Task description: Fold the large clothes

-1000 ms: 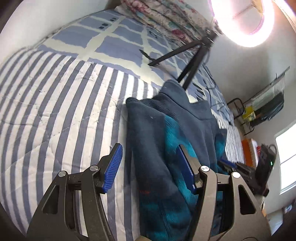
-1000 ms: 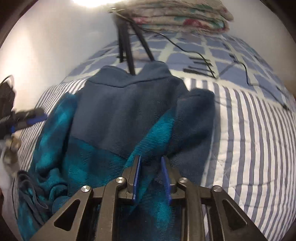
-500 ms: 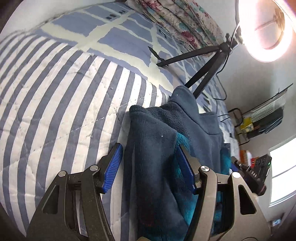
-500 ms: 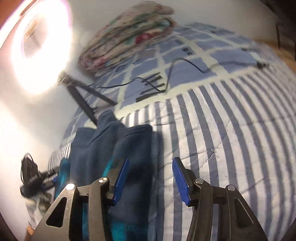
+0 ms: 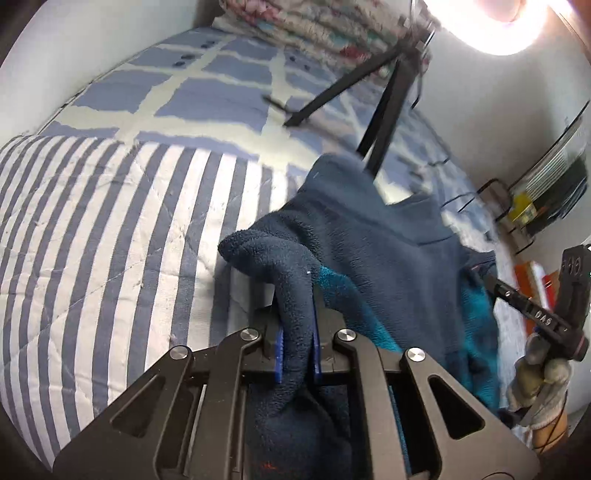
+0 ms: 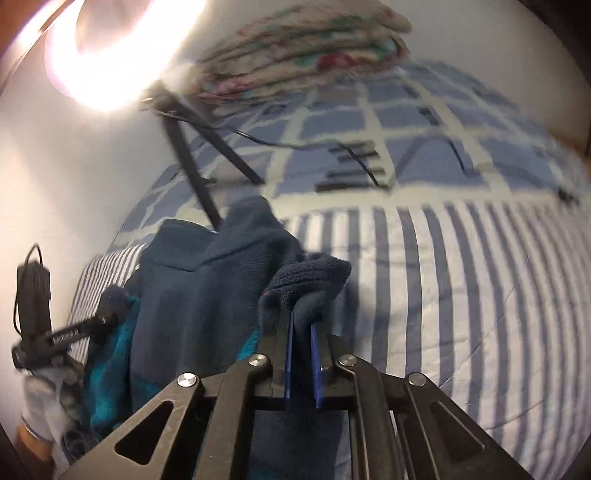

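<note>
A dark navy and teal fleece garment point(image 5: 388, 258) lies on the striped bedspread point(image 5: 92, 240), collar toward the tripod. My left gripper point(image 5: 295, 332) is shut on a fold of its navy edge, lifted off the bed. In the right wrist view the fleece point(image 6: 192, 295) lies left of centre, and my right gripper point(image 6: 301, 350) is shut on a bunched navy edge of it, raised above the bedspread point(image 6: 461, 295). The other gripper point(image 5: 535, 317) shows at the right of the left wrist view, and at the far left of the right wrist view point(image 6: 66, 332).
A black tripod point(image 5: 380, 96) with a bright ring light point(image 5: 491, 29) stands on the bed behind the fleece. A folded floral blanket point(image 6: 303, 55) lies at the head of the bed. A black cable point(image 6: 362, 162) runs across the checked bedding. A shelf point(image 5: 535, 206) stands at the right.
Both grippers were open half a second ago; both have closed on the fleece's navy edge and lifted it. The right gripper had let go a second ago before regrasping.
</note>
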Available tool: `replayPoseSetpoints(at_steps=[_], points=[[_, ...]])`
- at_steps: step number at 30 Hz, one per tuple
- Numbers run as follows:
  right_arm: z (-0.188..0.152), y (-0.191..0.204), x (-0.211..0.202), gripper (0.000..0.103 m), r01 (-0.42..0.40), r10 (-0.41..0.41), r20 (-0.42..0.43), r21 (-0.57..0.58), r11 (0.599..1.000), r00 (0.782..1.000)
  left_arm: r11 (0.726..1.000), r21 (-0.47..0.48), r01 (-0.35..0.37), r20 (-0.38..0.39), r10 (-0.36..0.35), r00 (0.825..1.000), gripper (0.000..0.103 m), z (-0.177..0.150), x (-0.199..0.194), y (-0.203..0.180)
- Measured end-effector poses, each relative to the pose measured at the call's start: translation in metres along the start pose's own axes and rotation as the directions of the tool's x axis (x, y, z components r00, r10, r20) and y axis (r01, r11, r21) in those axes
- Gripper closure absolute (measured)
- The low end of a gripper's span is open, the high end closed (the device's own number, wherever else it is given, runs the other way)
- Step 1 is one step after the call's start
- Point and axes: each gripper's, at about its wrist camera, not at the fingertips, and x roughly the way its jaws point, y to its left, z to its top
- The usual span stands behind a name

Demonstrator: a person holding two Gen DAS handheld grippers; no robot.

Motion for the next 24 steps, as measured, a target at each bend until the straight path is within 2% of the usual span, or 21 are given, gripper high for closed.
replayPoseSetpoints(at_steps=[3, 12, 15, 19, 24], points=[[0.006, 0.01, -0.024, 0.098, 0.014, -0.013, 0.035, -0.031, 0.999, 0.999, 0.999, -0.006, 0.036, 0.03, -0.036, 0.999, 0.095, 0.002, -0.02, -0.003], [-0.001, 0.031, -0.09, 0.099, -0.037, 0.042, 0.109, -0.044, 0.998, 0.993, 0.994, 0.041, 0.1, 0.105, -0.104, 0.989, 0.095, -0.004, -0.093, -0.032], [-0.008, 0.039, -0.112, 0.099, -0.049, 0.056, 0.119, -0.062, 0.997, 0.991, 0.993, 0.079, 0.093, 0.121, -0.102, 0.987, 0.096, -0.015, -0.117, -0.045], [-0.028, 0.046, -0.146, 0.099, -0.08, 0.089, 0.131, -0.073, 0.994, 0.987, 0.988, 0.093, 0.122, 0.13, -0.134, 0.982, 0.096, -0.037, -0.148, -0.056], [-0.067, 0.054, -0.183, 0.099, -0.106, 0.117, 0.131, -0.086, 0.991, 0.984, 0.986, 0.107, 0.128, 0.126, -0.141, 0.982, 0.096, -0.075, -0.181, -0.065]])
